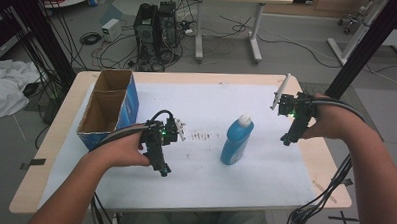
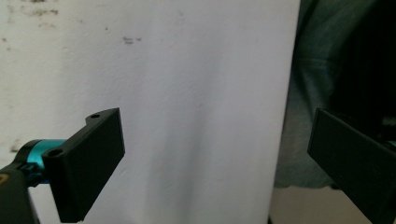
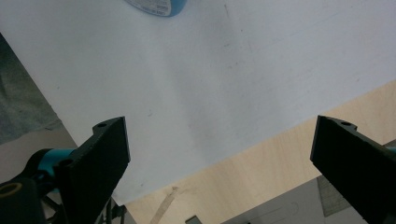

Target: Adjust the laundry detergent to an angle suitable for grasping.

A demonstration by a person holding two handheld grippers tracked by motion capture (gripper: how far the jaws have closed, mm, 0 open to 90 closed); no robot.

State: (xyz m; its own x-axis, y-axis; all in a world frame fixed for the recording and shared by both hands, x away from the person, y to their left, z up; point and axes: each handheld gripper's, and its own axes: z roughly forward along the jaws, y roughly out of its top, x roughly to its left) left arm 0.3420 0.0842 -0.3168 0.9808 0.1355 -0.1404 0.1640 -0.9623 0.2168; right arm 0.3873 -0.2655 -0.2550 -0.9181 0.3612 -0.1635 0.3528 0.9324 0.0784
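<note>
Blue white-capped bottle (image 1: 237, 141) upright, mid-table.

Both forearms reach in over the table, well apart. The left gripper (image 1: 160, 169) and right gripper (image 1: 284, 141) point down, jaws spread wide and empty.

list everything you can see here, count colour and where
bottle: 1, blue with white cap, upright at table centre
cardboard box: 1, blue outside, brown inside, open, table's left side
white sheet: 1, covers most of the table
table: 1, light wood
computer towers: 2, black, floor beyond the table
white cloth: 1, floor at far left
left tongs: 1, black, open, nothing between the jaws, left of the bottle
right tongs: 1, black, open, over the table's right edge
</note>
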